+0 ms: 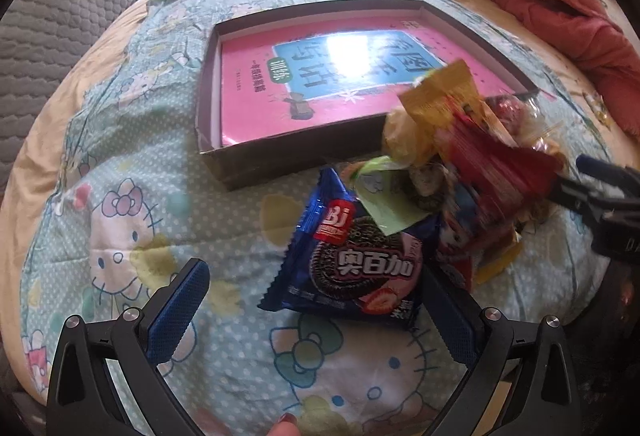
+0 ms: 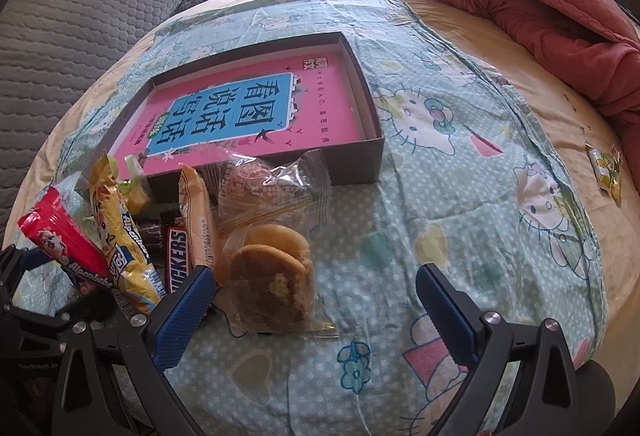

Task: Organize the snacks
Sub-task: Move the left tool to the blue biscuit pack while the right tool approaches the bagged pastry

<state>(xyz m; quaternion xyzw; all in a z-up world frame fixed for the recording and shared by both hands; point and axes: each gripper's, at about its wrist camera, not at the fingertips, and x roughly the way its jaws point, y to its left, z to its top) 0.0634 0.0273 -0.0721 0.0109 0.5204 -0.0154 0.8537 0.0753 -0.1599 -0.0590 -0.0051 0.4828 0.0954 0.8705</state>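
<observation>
On a bed covered by a mint cartoon-cat quilt (image 2: 460, 172) lies a shallow dark box (image 2: 370, 152) with a pink book (image 2: 240, 108) flat inside it. The snacks sit in a heap on the quilt against the near wall of the box.

In the left wrist view, the left tool (image 1: 316, 300) stands wide open with nothing clamped; a blue cookie packet (image 1: 352, 260) lies on the quilt between its blue pads, close to the right pad, though contact cannot be told. Beyond the packet are blurred red and yellow wrappers (image 1: 472, 140), and the other tool's black fingers show at the right edge.

In the right wrist view, the right tool (image 2: 316, 296) is spread almost fully, gripping nothing. A clear bag of round cakes (image 2: 272, 268) lies just right of its left pad. To the left stand a Snickers bar (image 2: 176, 256), a tan stick pack (image 2: 198, 212), a yellow Alpenliebe roll (image 2: 120, 228) and a red Alpenliebe roll (image 2: 68, 248). One small yellow-green snack (image 2: 606, 168) lies well apart at the far right, beside a red blanket (image 2: 540, 4)
</observation>
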